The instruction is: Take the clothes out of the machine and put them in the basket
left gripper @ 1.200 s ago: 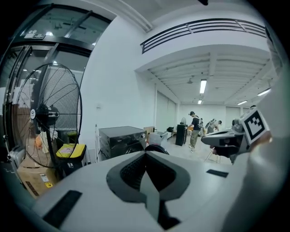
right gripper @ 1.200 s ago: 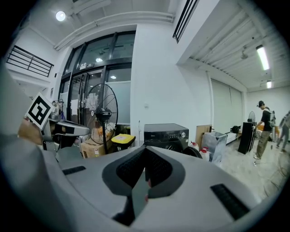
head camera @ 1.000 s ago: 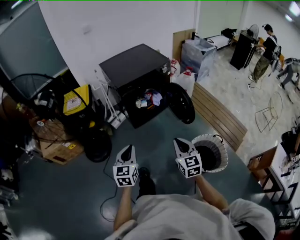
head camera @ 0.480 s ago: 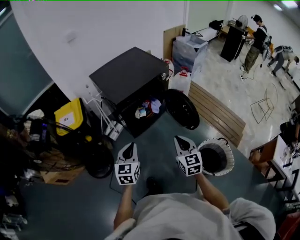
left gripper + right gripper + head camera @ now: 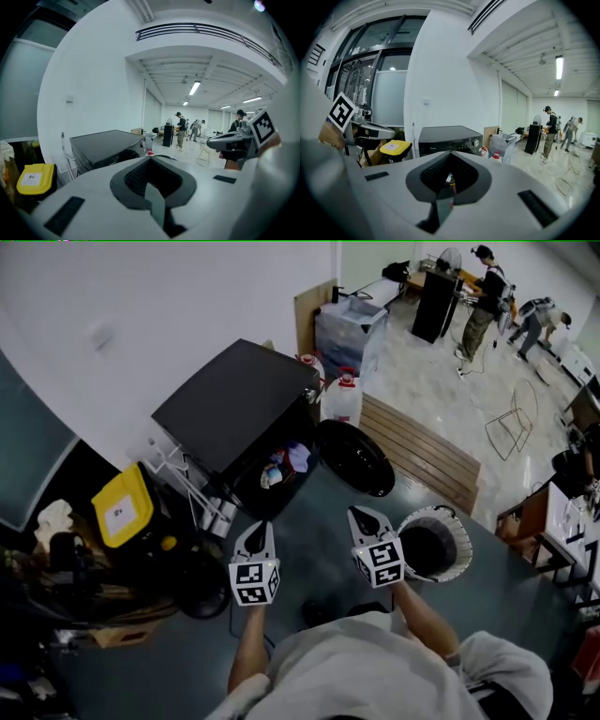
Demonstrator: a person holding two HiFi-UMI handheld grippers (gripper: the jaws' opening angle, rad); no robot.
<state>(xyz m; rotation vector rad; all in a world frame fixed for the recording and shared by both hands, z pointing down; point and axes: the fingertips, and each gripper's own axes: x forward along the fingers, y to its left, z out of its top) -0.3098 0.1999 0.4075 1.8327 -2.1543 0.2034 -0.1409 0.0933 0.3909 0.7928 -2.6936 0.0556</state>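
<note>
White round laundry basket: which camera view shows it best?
The head view. It shows the white round laundry basket from above, rim and dark inside, beside the right gripper. Neither gripper view shows it; both look toward the black washing machine.

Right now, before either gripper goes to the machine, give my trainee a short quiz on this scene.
1. True or false: the clothes already lie in the basket.
2. Which is nearest the basket? A: the yellow box; B: the right gripper; C: the white jugs.
3. What does the left gripper hold?
Key:
1. False: they are inside the black machine, whose door hangs open.
2. B.
3. Nothing. Its jaws are shut and empty, like the right gripper's.
</note>
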